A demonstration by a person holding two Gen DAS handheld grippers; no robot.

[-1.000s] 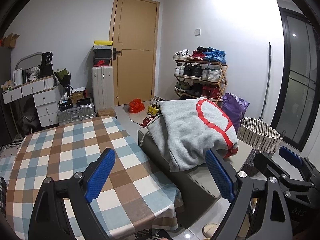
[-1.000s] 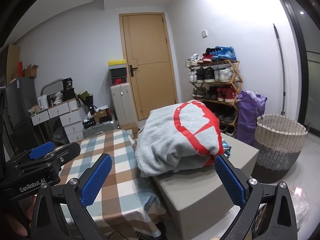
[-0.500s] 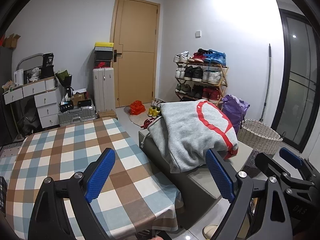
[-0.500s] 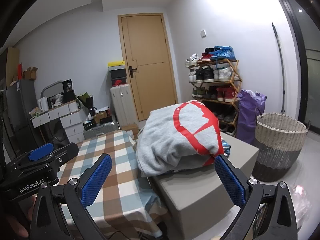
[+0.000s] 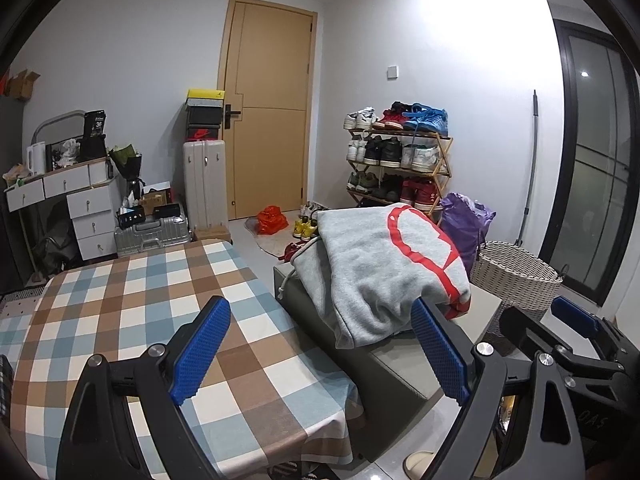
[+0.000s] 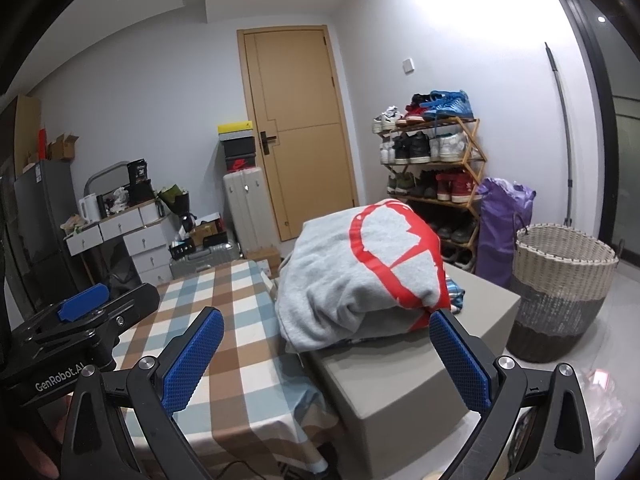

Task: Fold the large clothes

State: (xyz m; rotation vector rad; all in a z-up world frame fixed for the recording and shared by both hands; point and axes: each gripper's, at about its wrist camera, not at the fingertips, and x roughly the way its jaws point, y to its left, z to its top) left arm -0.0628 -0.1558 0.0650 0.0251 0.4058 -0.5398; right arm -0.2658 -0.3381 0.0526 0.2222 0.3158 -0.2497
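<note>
A grey hooded sweatshirt (image 5: 380,264) with a red outline print lies heaped on a grey box-shaped ottoman (image 5: 404,368), on top of other clothes. The same grey sweatshirt (image 6: 360,276) fills the middle of the right wrist view, a blue checked cloth peeking out beneath it. My left gripper (image 5: 320,350) stands open with nothing between its blue pads, short of the table with the checked cloth (image 5: 120,304). My right gripper (image 6: 326,354) is open too and empty, apart from the pile. Each gripper shows at the edge of the other's view.
A woven laundry basket (image 6: 560,280) stands right of the ottoman (image 6: 400,376), a purple bag (image 6: 500,216) and a shoe rack (image 6: 432,160) behind. Suitcases (image 5: 204,180), drawers (image 5: 84,208) and a shut door (image 5: 268,108) line the far wall. Shoes and a red bag (image 5: 272,220) lie on the floor.
</note>
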